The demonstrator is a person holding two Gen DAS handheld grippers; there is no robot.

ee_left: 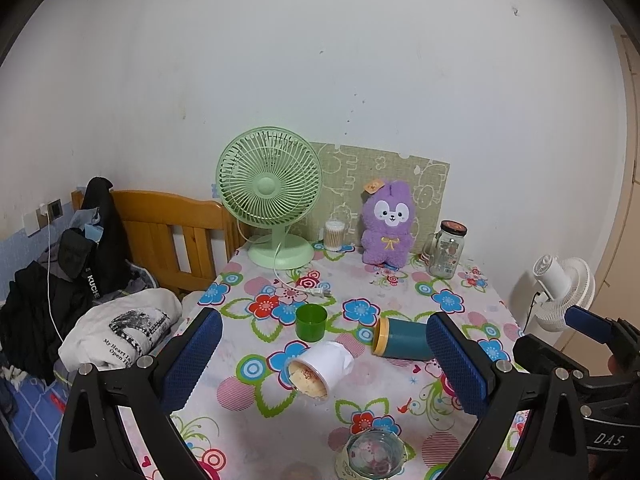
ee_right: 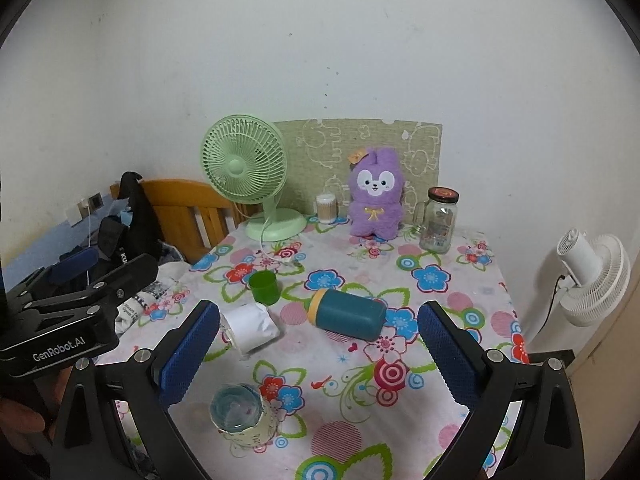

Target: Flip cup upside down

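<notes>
Surface (ee_left: 400, 292): covered by a thin cloth printed with blue, red and pink flowers and green leaves; it lies flat against a white wall.
Green cup (ee_left: 311, 321): small, smooth translucent plastic, round, upright with mouth up, near the middle of the surface, just behind the white cup.
White cup (ee_left: 318, 366): paper-like, tapered, lying on its side; in the left view its mouth faces the camera and shows a pale speckled inside with a red star.
Teal cup (ee_left: 402, 339): smooth cylinder with a yellow band at one end, lying on its side to the right of the white cup, apart from it.
Glass cup (ee_right: 244, 420): clear, with a pale wrapped wall, at the near edge of the surface, tilted toward the camera in the right view.
Left gripper (ee_left: 324, 364): spread wide, holds nothing; its blue pads (ee_left: 192, 360) are ribbed and rectangular, on black arms with metal pins. The white cup shows between them, not touched.
Right gripper (ee_right: 318, 356): also spread wide and empty; dotted blue pads (ee_right: 448, 354); the teal cup and white cup show between them, untouched.
Green fan (ee_left: 269, 184): pastel plastic, round wire-like grille on a round base, at the back left.
Plush (ee_left: 387, 224): purple, fuzzy, white face, upright at the back.
Jar (ee_left: 446, 248): clear glass with handle and dark lid, right of the plush.
White fan (ee_right: 592, 276): ribbed plastic, beyond the right edge.
Bed (ee_left: 168, 232): wooden slatted headboard, dark clothes heaped on it.
</notes>
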